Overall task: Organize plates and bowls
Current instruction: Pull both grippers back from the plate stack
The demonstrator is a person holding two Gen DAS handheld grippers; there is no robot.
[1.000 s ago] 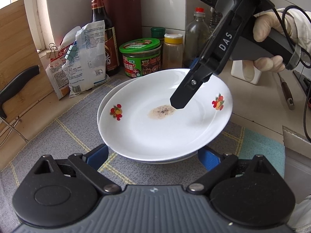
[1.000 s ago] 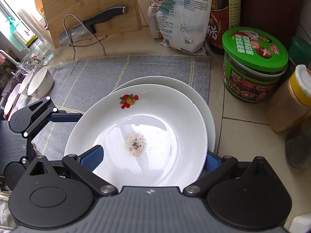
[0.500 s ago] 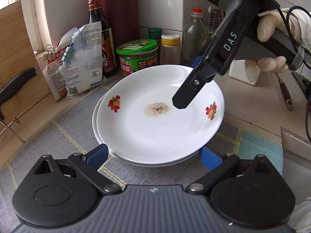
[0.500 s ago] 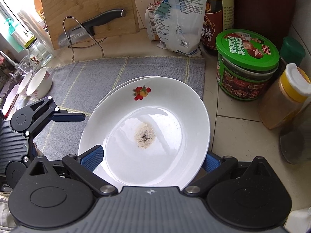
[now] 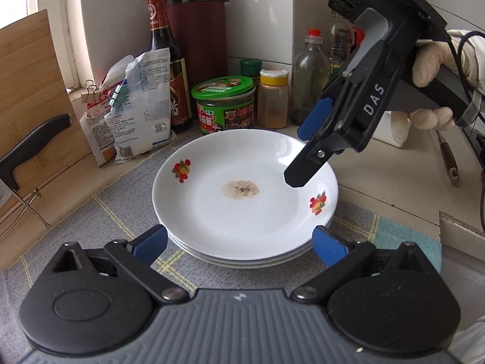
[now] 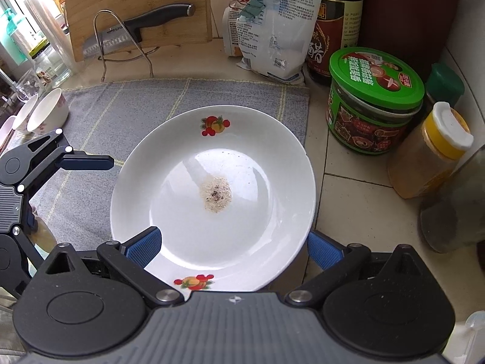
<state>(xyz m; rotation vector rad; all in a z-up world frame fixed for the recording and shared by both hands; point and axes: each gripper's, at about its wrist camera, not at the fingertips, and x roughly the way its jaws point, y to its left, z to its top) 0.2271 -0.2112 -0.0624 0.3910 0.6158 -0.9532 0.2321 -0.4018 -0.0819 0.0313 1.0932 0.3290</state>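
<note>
1. Lettering "DAS" runs along the side of the right tongs [image 5: 298,156]; the labels on the green-lidded jar [image 6: 375,101] and dark bottle [image 5: 165,69] carry Chinese print.
2. Top plate [image 5: 242,194]: white, two fruit motifs on the rim, a brown speckled stain at centre; it lies on a stack of plates [image 5: 242,262] on the grey cloth [image 6: 151,103] covering the table.
3. Left tongs [image 5: 239,242]: spread, having just been opening, pads flanking the stack's near edge without pressing.
4. Right tongs: spread, straddling the top plate's rim.
5. Two bowls [image 6: 45,112] stand at the cloth's far edge.
</note>
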